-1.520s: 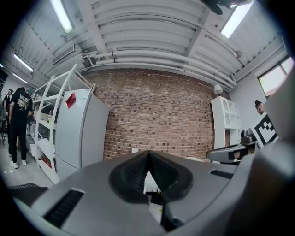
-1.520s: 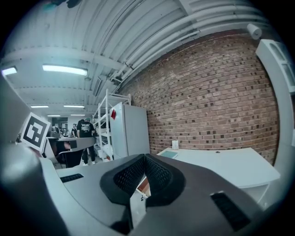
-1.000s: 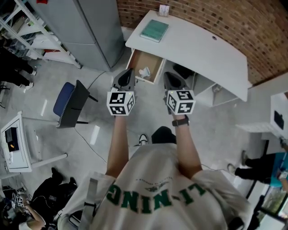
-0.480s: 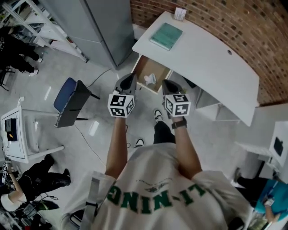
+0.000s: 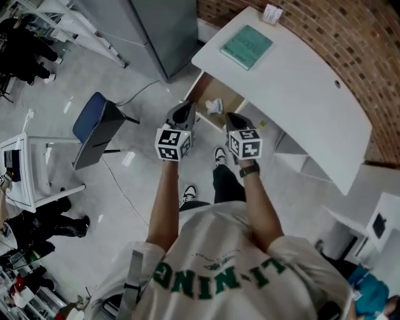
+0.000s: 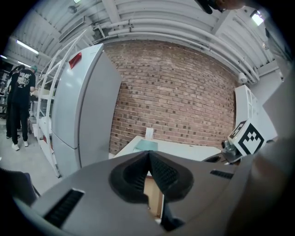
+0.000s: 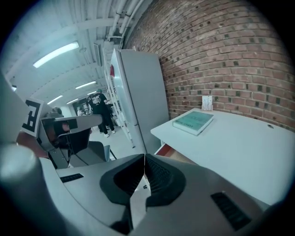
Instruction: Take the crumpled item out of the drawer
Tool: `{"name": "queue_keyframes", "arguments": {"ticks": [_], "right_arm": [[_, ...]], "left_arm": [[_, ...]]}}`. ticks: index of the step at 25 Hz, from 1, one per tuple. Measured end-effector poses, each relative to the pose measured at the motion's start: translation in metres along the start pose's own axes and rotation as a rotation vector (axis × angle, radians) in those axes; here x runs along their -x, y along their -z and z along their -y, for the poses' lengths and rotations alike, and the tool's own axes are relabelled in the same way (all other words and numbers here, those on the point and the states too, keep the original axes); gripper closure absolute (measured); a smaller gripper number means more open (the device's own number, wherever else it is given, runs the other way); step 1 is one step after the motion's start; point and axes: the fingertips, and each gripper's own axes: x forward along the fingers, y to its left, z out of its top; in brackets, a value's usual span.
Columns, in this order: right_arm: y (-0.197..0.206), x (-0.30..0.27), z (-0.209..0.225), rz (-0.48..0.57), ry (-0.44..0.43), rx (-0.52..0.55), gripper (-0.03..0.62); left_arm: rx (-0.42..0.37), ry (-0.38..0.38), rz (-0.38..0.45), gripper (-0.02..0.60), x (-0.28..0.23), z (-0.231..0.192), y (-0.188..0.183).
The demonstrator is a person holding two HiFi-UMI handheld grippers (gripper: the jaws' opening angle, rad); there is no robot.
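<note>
The drawer (image 5: 201,91) under the white desk (image 5: 300,87) is pulled out, showing its wooden bottom. In it lies a crumpled white item (image 5: 214,106). My left gripper (image 5: 184,107) hangs in front of the drawer's near left corner, its jaws shut and empty, tips meeting (image 6: 148,155). My right gripper (image 5: 232,117) hovers just right of the drawer's front, also shut with nothing in it (image 7: 144,157). Both are apart from the crumpled item. A strip of the drawer (image 6: 153,194) shows under the left jaws, and its edge (image 7: 171,151) shows in the right gripper view.
A teal book (image 5: 247,47) and a small card (image 5: 270,14) lie on the desk by the brick wall (image 5: 350,37). A tall grey cabinet (image 5: 159,25) stands left of the desk. A blue chair (image 5: 97,128) sits on the floor at left, and people stand further left.
The person has stepped closer to the desk, so both grippers now sit nearer the open drawer. Both have stayed shut and empty.
</note>
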Motion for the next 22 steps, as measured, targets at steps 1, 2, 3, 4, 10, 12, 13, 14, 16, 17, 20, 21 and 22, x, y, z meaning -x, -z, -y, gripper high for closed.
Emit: {"name": "queue_keyframes", "arguments": {"ticks": [1,2,3,4,10,12,13,14,16,17,20,21,22], "right_arm": [[0.004,-0.008,0.001,-0.017,-0.007,0.004,0.588],[0.007,-0.016,0.002,-0.032,-0.014,0.007,0.588],[0.010,-0.024,0.004,-0.046,-0.023,0.009,0.588],[0.013,-0.031,0.005,-0.059,-0.031,0.010,0.588],[0.031,-0.079,0.014,-0.130,-0.073,0.031,0.588],[0.039,-0.096,0.018,-0.153,-0.083,0.036,0.588],[0.043,-0.104,0.021,-0.165,-0.089,0.040,0.588],[0.047,-0.112,0.024,-0.177,-0.095,0.045,0.588],[0.054,-0.130,0.029,-0.199,-0.108,0.057,0.588],[0.058,-0.138,0.032,-0.213,-0.114,0.062,0.588],[0.072,-0.162,0.039,-0.263,-0.122,0.077,0.588],[0.077,-0.171,0.042,-0.281,-0.121,0.081,0.588],[0.081,-0.180,0.044,-0.297,-0.122,0.085,0.588]], "left_arm": [[0.007,-0.002,-0.005,0.591,-0.005,-0.004,0.002],[0.012,-0.003,-0.009,0.591,-0.010,-0.007,0.005],[0.017,-0.005,-0.015,0.591,-0.014,-0.011,0.008],[0.022,-0.007,-0.022,0.590,-0.018,-0.014,0.011],[0.048,-0.016,-0.064,0.591,-0.042,-0.032,0.038],[0.054,-0.015,-0.077,0.591,-0.050,-0.038,0.048],[0.055,-0.015,-0.082,0.591,-0.056,-0.040,0.053],[0.056,-0.015,-0.087,0.591,-0.061,-0.043,0.058],[0.058,-0.014,-0.101,0.591,-0.072,-0.049,0.067],[0.060,-0.012,-0.109,0.591,-0.077,-0.051,0.072],[0.069,-0.007,-0.134,0.591,-0.092,-0.059,0.087],[0.072,-0.006,-0.140,0.591,-0.097,-0.062,0.091],[0.076,-0.007,-0.144,0.591,-0.102,-0.066,0.095]]}}
